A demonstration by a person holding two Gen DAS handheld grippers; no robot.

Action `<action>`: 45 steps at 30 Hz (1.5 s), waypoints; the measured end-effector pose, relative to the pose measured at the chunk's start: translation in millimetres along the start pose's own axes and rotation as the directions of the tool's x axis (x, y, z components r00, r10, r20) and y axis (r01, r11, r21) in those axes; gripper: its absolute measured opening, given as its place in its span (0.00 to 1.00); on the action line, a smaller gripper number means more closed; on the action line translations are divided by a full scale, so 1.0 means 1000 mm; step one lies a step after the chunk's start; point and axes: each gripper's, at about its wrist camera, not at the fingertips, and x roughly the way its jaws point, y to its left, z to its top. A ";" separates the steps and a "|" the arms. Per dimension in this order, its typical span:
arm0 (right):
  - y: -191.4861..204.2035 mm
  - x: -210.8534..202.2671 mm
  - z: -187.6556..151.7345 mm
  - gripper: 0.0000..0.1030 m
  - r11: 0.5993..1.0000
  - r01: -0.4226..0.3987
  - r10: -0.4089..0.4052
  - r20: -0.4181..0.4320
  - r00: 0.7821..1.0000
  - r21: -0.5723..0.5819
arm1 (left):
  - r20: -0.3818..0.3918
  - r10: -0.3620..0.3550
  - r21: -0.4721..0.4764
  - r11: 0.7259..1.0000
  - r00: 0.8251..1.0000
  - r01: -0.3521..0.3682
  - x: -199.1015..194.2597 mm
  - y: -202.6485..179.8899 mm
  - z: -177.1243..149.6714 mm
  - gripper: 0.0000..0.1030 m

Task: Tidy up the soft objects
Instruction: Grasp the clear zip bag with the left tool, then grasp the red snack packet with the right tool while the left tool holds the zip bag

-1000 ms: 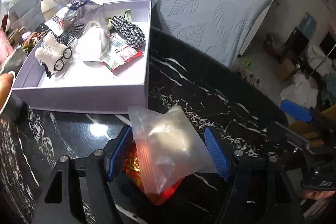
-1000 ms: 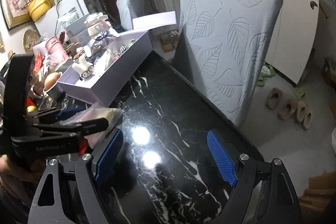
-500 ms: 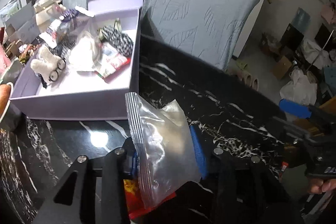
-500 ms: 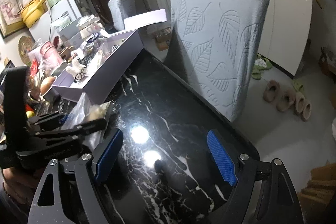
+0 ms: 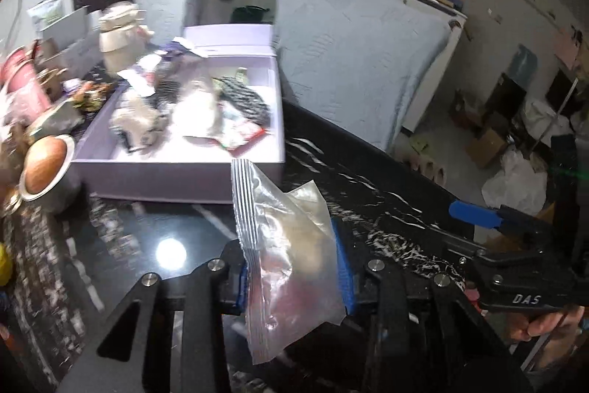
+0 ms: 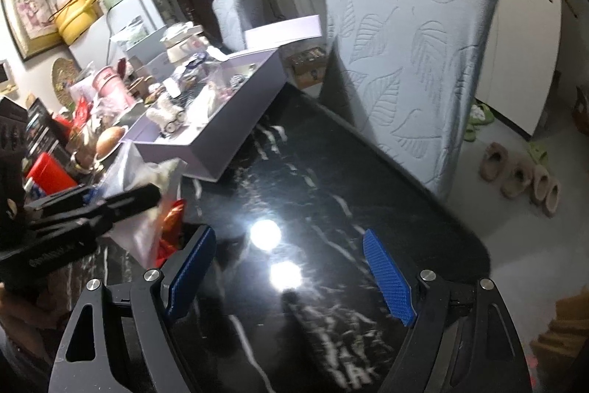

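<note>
Left gripper [image 5: 294, 267] closing, pads pinching a clear zip bag [image 5: 291, 245] above the black marbled surface [image 5: 368, 179], just in front of the lilac box [image 5: 176, 177] of soft items; right gripper [image 6: 291, 275] spread wide over bare surface, nothing between its fingers.

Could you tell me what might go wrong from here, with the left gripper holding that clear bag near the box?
The left gripper, jaws closing, pinches only slippery film of the bag, so its soft contents could slide out of the grip. The box is already crowded, so the bag may snag on its near wall or land on other items. The red packet seems to cling beneath the bag and might drop.
</note>
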 end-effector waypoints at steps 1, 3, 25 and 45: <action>0.004 0.001 0.000 0.81 1.000 -0.006 0.006 -0.003 1.000 -0.008 | 0.007 0.008 -0.015 1.000 1.000 -0.008 -0.006 0.007 -0.002 0.35; 0.014 0.005 0.000 0.81 0.999 -0.021 0.020 -0.009 1.000 -0.026 | 0.015 0.035 -0.042 0.999 0.999 -0.034 -0.015 0.020 -0.008 0.35; 0.110 0.060 -0.012 0.81 0.966 -0.065 0.033 -0.127 0.991 -0.250 | -0.123 0.115 -0.146 0.980 0.986 -0.132 0.001 0.078 -0.076 0.37; 0.129 0.098 -0.007 0.81 0.957 -0.067 0.017 -0.175 0.985 -0.283 | -0.068 0.180 -0.102 0.977 0.981 -0.186 0.003 0.078 -0.089 0.39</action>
